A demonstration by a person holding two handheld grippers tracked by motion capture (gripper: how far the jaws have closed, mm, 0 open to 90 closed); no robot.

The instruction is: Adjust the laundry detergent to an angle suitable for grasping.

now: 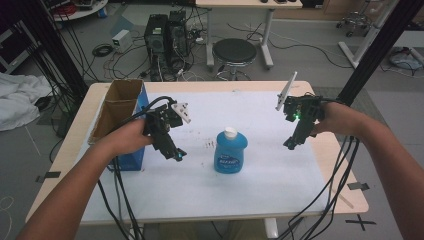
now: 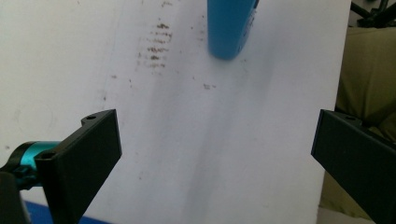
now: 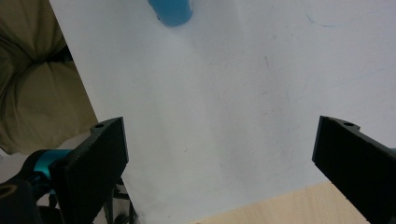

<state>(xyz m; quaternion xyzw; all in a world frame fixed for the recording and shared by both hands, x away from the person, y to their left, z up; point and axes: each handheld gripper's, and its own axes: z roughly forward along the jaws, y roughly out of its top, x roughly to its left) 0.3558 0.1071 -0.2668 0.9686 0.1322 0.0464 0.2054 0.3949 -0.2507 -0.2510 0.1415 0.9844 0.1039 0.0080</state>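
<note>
A blue bottle (image 1: 230,151) with a white cap lies flat on the white sheet (image 1: 260,180) in the middle of the table. Its blue body (image 2: 229,28) reaches in at the top of the left gripper view, and its end (image 3: 171,11) at the top of the right gripper view. My left gripper (image 1: 176,153) hangs over the sheet to the left of the bottle, jaws wide apart with bare paper between them. My right gripper (image 1: 291,144) hovers to the right of the bottle, also open and holding nothing.
An open cardboard box with a blue side (image 1: 120,112) stands at the table's left edge, close behind my left hand. Dark smudges (image 2: 156,46) mark the sheet left of the bottle. A stool (image 1: 234,51) and computer towers (image 1: 165,37) stand beyond the far edge.
</note>
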